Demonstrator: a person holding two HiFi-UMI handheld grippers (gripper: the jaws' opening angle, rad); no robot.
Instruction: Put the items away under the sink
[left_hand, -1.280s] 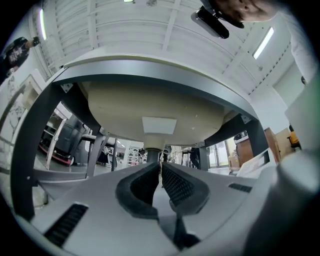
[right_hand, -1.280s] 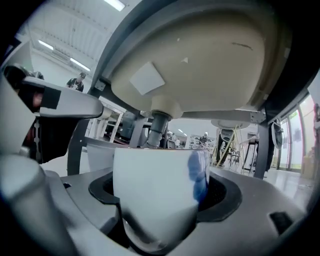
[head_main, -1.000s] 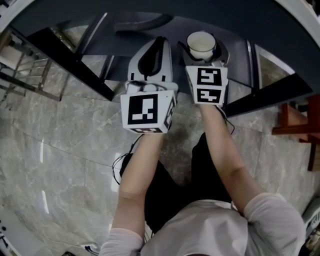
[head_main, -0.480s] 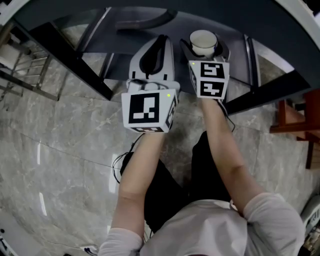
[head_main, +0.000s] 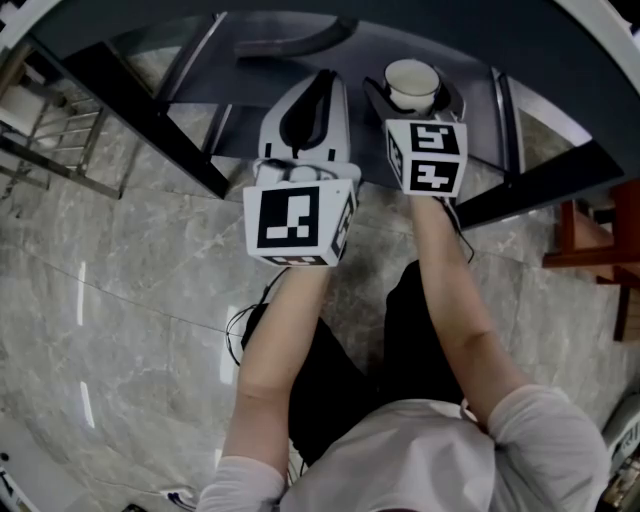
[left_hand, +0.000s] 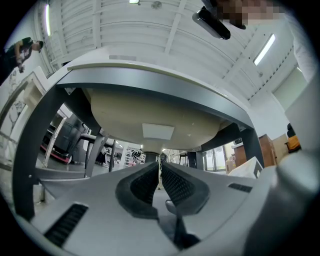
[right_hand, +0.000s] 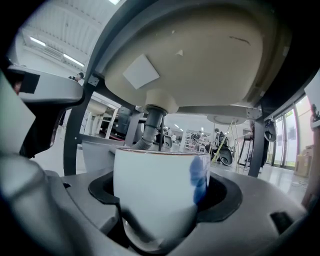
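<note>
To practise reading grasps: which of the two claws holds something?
The right claw: its jaws grip a white cup. The left claw is shut, empty.

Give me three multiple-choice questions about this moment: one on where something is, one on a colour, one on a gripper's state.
1. Where is the white ceramic cup? A on the floor; B between the jaws of the right gripper; C on a chair.
2. What colour is the mark on the cup's side? A red; B green; C blue.
3. The jaws of the left gripper are: A together, empty; B wide apart; C closed on a cup.
Answers: B, the right gripper view shows its jaws clamping the cup under the beige sink basin; C, a blue smudge shows on the white side; A, the pads meet with nothing between.
</note>
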